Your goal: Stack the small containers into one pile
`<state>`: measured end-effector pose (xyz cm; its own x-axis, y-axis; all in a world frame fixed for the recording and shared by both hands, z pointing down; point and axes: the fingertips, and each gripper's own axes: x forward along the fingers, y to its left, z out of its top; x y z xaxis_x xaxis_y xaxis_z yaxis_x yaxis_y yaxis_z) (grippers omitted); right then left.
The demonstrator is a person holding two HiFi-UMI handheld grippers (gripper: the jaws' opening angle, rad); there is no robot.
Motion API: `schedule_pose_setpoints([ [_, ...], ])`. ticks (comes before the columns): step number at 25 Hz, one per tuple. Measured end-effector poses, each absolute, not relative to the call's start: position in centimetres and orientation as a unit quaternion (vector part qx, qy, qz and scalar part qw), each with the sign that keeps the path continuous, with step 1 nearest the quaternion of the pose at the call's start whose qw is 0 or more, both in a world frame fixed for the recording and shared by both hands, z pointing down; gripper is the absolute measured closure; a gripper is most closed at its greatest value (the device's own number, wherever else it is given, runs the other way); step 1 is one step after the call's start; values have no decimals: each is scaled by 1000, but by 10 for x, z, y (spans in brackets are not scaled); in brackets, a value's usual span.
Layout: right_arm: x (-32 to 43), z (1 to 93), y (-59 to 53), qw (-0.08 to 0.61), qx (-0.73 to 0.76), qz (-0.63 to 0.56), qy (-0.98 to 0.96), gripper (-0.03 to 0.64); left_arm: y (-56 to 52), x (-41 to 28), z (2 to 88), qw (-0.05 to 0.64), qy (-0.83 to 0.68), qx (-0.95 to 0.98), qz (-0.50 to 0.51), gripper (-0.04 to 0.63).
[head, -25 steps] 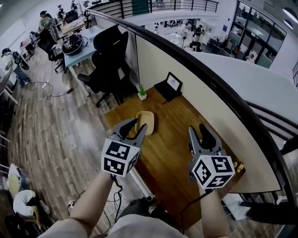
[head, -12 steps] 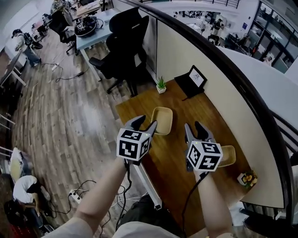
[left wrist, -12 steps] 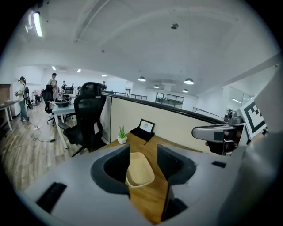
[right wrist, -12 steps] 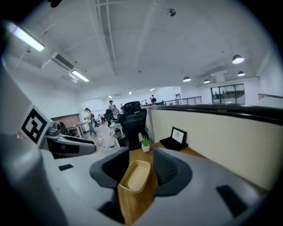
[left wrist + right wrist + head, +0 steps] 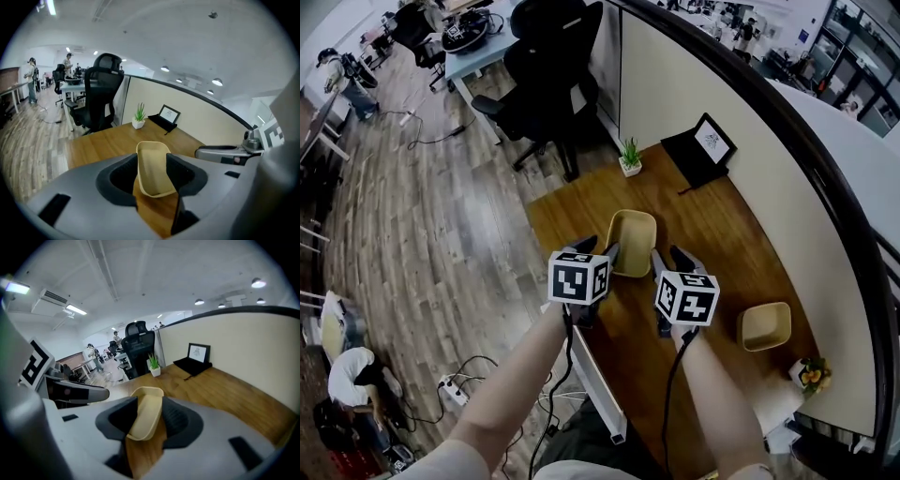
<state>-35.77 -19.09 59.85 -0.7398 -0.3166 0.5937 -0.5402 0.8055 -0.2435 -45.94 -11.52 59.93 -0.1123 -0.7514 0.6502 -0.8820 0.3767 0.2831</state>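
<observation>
Where the table (image 5: 712,230) meets open floor (image 5: 431,206), the container (image 5: 630,242) sits near.

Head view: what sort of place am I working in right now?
Most likely an open-plan office. A black swivel office chair stands by a wooden desk backed by a beige partition panel, and a second pale desk stands further off on the wood-look floor.

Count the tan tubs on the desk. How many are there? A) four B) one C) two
C: one tub lies in the middle of the desk, and a second tub sits off to its right.
</observation>
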Motion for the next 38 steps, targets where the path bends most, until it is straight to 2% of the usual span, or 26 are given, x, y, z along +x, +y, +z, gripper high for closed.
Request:
schedule_pose_setpoints([
  [10,-372,690,-188,329,225,264,-878,451,-130,-465,669,431,-721,532,109,403],
  [12,-371,696,-187,333,226,269,-875,476,-132,-461,678,441,-714,533,109,410],
  [14,-370,697,-187,333,231,273,-872,547,-133,-457,687,450,-708,533,112,433],
  [16,-367,696,-190,335,237,271,-871,579,-135,-455,692,443,-708,535,128,508],
  [18,-364,693,-191,330,240,274,-871,583,-136,-454,686,425,-713,540,139,531],
  [24,-344,650,-197,293,259,280,-876,584,-145,-437,637,381,-712,575,128,532],
  [32,-301,523,-210,224,297,201,-906,580,-166,-397,517,303,-708,632,87,534],
  [38,-248,438,-217,150,326,214,-909,581,-184,-348,426,232,-684,688,70,537],
])
